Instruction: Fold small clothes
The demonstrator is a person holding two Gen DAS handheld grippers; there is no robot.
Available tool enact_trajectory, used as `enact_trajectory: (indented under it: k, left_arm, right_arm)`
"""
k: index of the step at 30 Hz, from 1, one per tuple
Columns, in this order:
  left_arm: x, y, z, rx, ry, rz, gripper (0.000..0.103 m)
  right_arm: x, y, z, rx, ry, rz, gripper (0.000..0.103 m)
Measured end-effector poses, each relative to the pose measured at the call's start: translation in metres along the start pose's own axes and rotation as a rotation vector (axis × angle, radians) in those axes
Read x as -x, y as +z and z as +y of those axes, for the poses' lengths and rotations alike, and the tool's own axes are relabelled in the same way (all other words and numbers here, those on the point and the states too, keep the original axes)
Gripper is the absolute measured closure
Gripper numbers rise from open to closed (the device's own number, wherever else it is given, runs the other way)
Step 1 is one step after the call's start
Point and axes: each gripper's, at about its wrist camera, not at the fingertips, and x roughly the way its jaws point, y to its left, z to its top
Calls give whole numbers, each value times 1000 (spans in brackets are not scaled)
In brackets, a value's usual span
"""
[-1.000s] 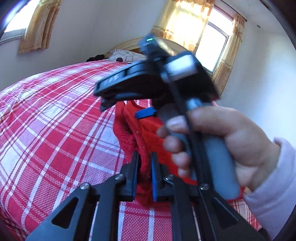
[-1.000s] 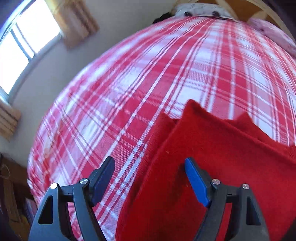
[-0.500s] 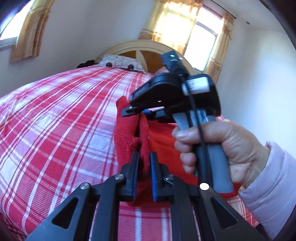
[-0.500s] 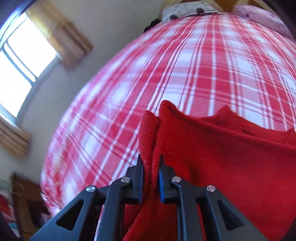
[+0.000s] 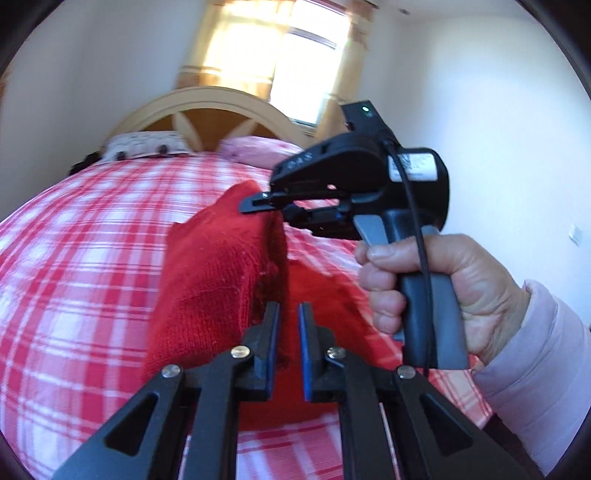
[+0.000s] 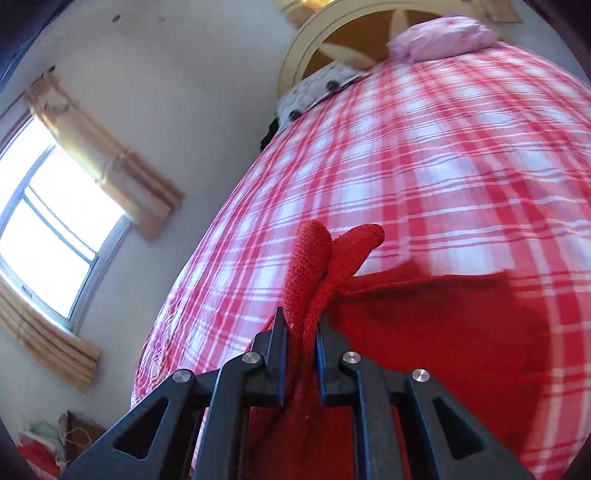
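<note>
Left gripper [image 5: 284,328]: we've got it clenched on an edge of the red knit garment [image 5: 210,280], cloth pinched between the pads at 6 o'clock in the left wrist view. Right gripper [image 6: 301,345]: also clenched on the knit, two rounded red folds poking up past its tips in its own view. In the left view the right gripper [image 5: 260,201] sits at approx 1 o'clock, nipping the top edge of the same garment, the person's hand [image 5: 436,291] wrapped round its handle.

Where the garment is: part lifted off the plaid bedspread [image 5: 81,258] btwn our two grips, the rest lying on the bed toward 5 o'clock in the right view.

What we reckon could go wrong:
- Knit is thick & stretchy; if we pull the two grips apart too hard, an edge could slide out of the pads.
- Right grip looks to hold two layers w/ little cloth inside the jaws, so one layer could drop out & spoil the fold.
- The trailing part drags on the bedspread, so the fold may land skewed or bunched.
- Grips end up close; fingers could bump when we lay the edge down.

Count:
- grippers: 2
- garments: 1 (red)
- hands seen: 1
- pillows at headboard: 2, one pink [image 6: 443,35], one patterned [image 6: 317,88]
- windows: 1 per view
</note>
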Motion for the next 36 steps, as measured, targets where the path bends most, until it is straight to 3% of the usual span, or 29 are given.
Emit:
enact_trajectory:
  k: [7,16,18,19,22,26,29,32,36]
  left_arm:
    - [-33,-16,-59,-115,-58,64,92]
    - [-68,-36,-74,-152,-70,176,92]
    - [-67,-40,-76,-163,-82,208,85]
    - [-63,-42,-77,-179,-91,220,83]
    - [-41,-45,-77,-228,-98,215,67]
    - [0,-38,-56,-214,-88,153,28]
    - [23,-26,-31,-182,-59,90,25]
    - [33,-18,-7,-119,1,53,18]
    - [23,-12,24,-20,131,80,17]
  right_arm:
    - [48,-15,-77,-67,-30,-45,91]
    - [36,-39,-134,-63,-117,-1,90]
    - [33,-42,-140,-77,-119,0,87]
    - [32,-41,-143,-87,-119,-6,80]
    - [41,-42,-152,-142,-117,-31,73]
    - [95,-53,-155,-230,-125,-170,73]
    - [128,-78,-130,-180,-102,-203,73]
    - [143,-118,-98,-112,-52,-182,73]
    - [138,-162,-73,-79,-40,-147,73]
